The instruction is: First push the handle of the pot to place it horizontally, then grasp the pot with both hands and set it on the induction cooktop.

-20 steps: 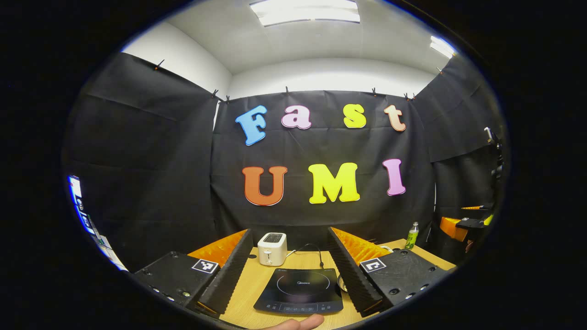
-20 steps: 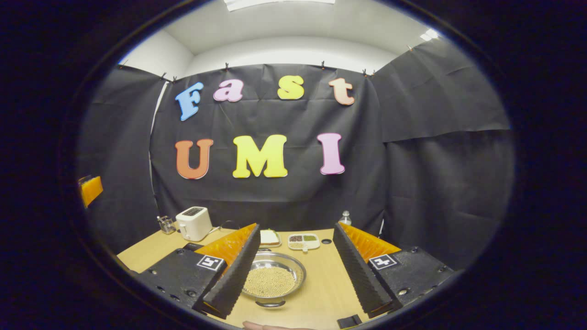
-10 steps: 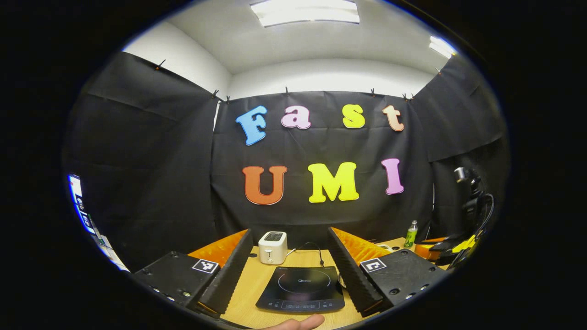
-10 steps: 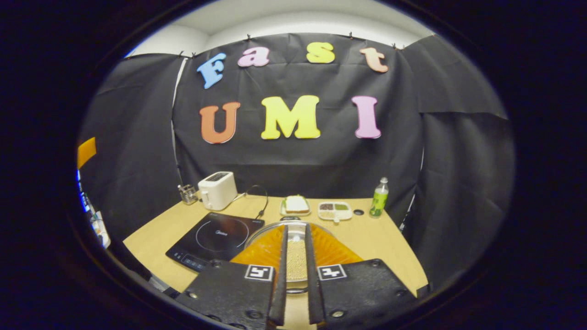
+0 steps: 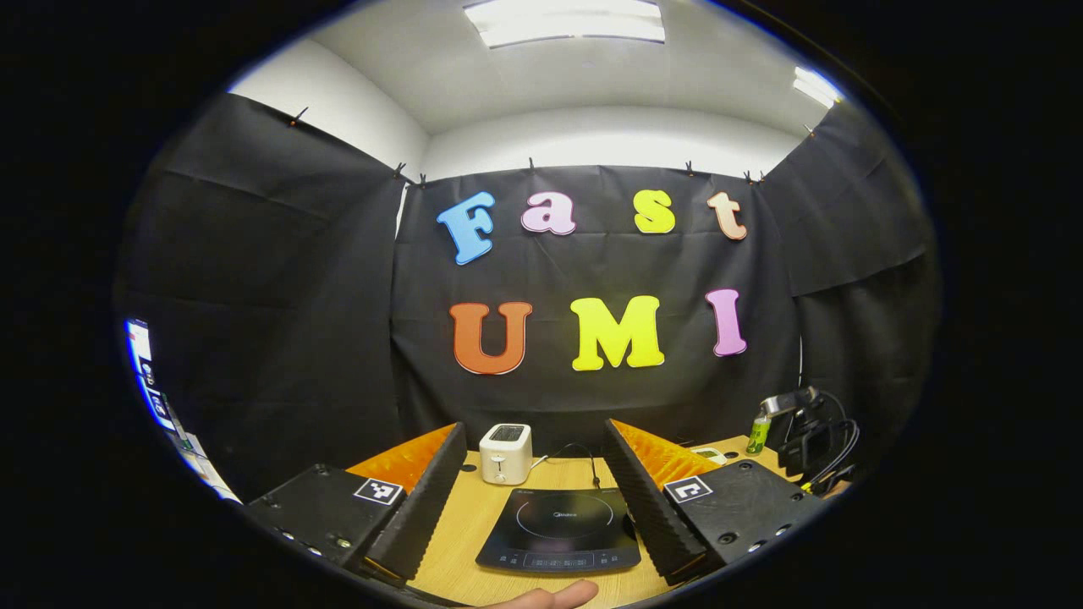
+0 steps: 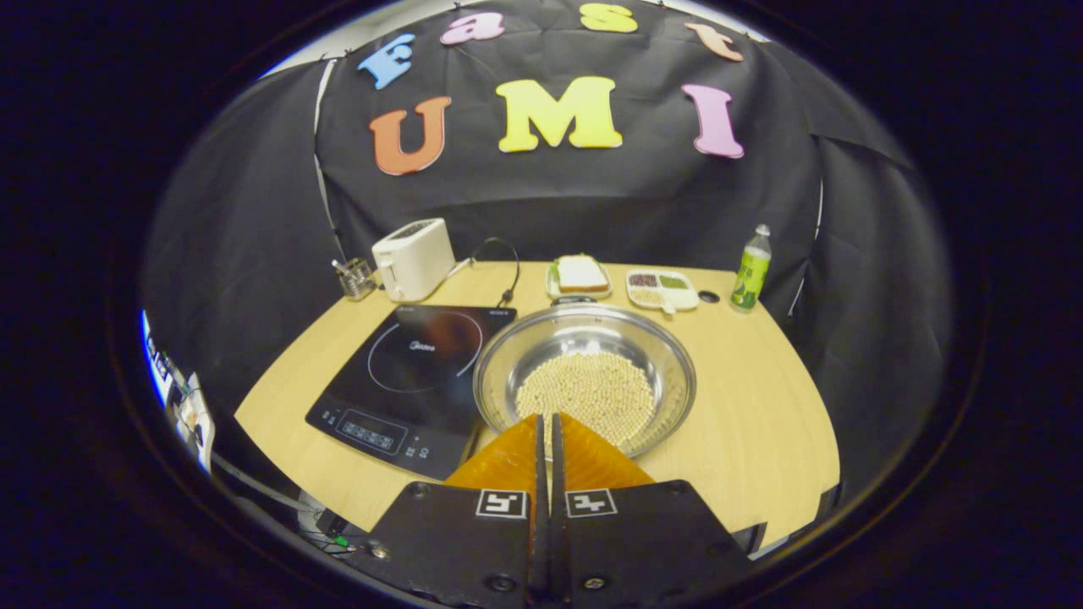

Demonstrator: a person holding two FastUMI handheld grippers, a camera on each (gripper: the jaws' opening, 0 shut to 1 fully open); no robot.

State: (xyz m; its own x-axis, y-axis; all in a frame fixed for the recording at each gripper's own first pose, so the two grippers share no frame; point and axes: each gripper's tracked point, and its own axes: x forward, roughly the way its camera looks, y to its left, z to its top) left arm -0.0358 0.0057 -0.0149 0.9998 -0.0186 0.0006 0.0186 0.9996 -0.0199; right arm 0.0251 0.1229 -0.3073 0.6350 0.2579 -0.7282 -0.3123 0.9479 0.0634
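- While the right gripper is pitched steeply down over the near edge of the worktop, its jaws are pressed together with hardly a slit between them and nothing held.
- Their tips sit over the near rim of the pot, a wide shallow steel pan with a layer of small pale beads in its bottom; whether the tips touch the rim cannot be told.
- This pot stands on the worktop just right of the induction cooktop, its rim close against the cooktop's right edge and not on the glass.
- One small handle shows at the pot's far rim; the near handle is hidden behind the jaws.
- Beyond the pot lie a plate with a slice of bread and a divided dish, with a green bottle to their right.
- A white toaster stands behind the cooktop, a small wire holder just beside it.
- Held nearly level and low, the left gripper faces the back wall, its jaws spread wide and empty.
- Between them lies the cooktop, with the toaster behind it.
- A fingertip of the person's hand shows at the bottom edge of the left gripper view.
- At that view's right edge, the other gripper's dark body and cables hang tilted down near the bottle.
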